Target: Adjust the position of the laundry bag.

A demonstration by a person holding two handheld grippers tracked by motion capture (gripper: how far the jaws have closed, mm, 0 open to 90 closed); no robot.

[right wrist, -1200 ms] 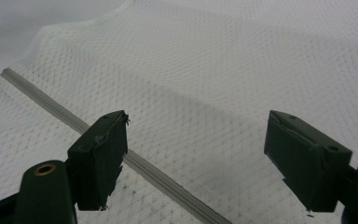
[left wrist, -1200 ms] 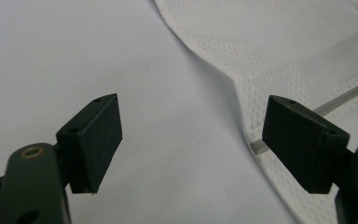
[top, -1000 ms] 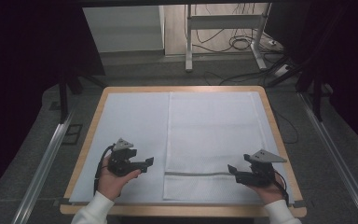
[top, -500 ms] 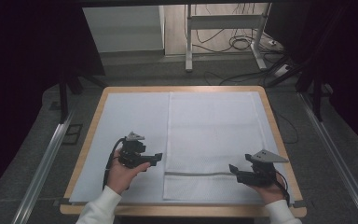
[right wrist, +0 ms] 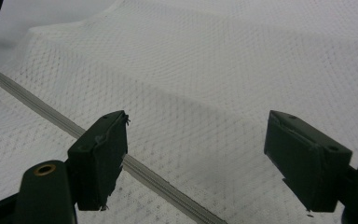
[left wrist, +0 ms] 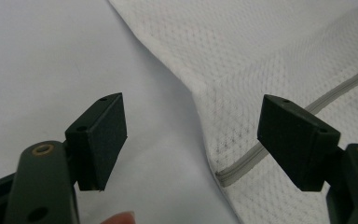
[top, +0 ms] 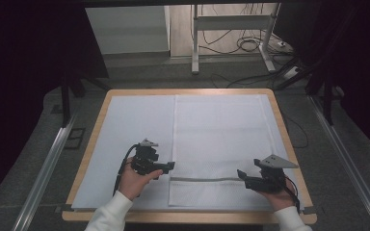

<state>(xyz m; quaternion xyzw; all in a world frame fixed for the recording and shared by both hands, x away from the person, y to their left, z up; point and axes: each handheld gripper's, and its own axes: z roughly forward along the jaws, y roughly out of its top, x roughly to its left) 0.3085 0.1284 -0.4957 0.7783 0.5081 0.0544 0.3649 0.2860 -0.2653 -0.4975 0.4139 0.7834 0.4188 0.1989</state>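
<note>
White mesh laundry bag (top: 219,144) lies flat on the desk (top: 91,144). Approach step: left gripper (left wrist: 191,135) and right gripper (right wrist: 193,154), both released, next close on its zipper edge (top: 207,179).

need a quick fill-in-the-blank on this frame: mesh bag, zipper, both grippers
1. Both the left gripper and the right gripper have their jaws ____.
2. The white mesh bag lies ____ on the table.
3. The grey zipper runs near the bag's edge ____ to the person.
4. The zipper's end shows between the ____ gripper's jaws.

Missing words: open; flat; nearest; left
</note>
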